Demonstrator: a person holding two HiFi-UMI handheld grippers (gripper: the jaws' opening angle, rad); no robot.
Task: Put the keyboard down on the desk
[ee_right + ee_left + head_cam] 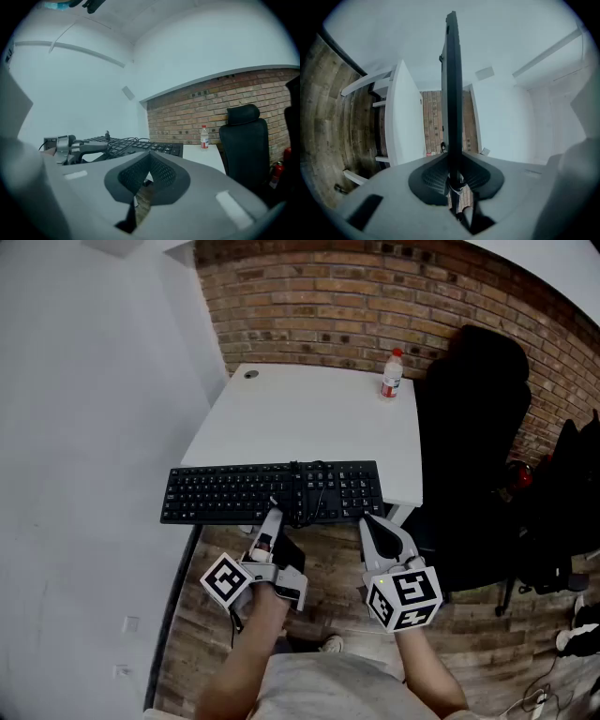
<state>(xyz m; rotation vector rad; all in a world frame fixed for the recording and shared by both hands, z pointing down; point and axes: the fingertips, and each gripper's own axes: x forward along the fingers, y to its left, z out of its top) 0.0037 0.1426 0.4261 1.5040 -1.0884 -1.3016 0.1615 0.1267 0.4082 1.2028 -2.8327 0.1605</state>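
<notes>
Keyboard (272, 493) sat across the desk's (309, 413) near edge, left end overhanging. Could not tell whether it already rested there. Left gripper (272, 519) pinched its near long edge, close to the middle. Cable (314, 486) lay coiled on the keys. Right gripper (372, 524) was pressed together, empty, its tip just beside the keyboard's right near edge. Judged light and stiff, but long, so a single pinch may let it tilt or twist. Smooth plastic could slip. Best taken along the near edge, both ends supported.

Even, soft indoor light; strong fisheye bending, dark vignette at corners; near foreground blurred; no glare.
</notes>
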